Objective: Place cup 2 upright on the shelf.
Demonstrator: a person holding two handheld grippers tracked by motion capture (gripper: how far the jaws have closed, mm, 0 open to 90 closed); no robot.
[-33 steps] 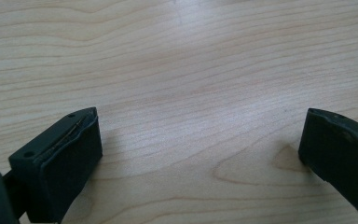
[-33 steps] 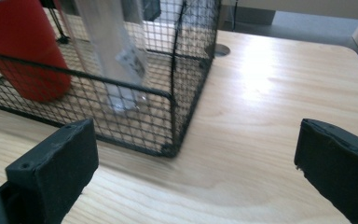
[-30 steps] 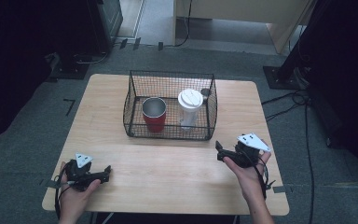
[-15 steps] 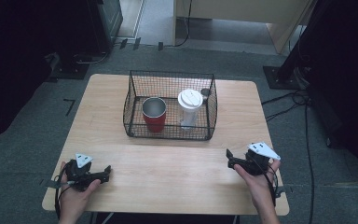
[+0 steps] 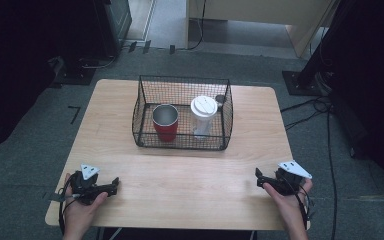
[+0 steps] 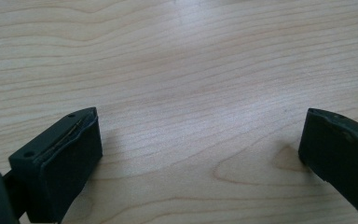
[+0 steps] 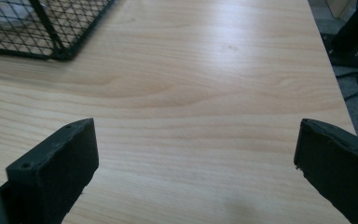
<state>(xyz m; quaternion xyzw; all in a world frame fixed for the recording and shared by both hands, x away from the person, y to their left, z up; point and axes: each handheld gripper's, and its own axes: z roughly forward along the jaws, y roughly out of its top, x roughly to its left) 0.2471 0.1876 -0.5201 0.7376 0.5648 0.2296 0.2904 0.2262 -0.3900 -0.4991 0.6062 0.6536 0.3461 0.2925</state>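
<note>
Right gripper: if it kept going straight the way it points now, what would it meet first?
Probably bare table. The right gripper is open, and the wire basket sits off to one side of its line, though depth is unclear.

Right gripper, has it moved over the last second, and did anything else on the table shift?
The right gripper drew back from near the basket toward the table's near right edge, jaws open and empty. Nothing was grabbed or released. The left gripper stayed low at the near left, open. The red cup and the lidded white cup kept their places in the basket.
</note>
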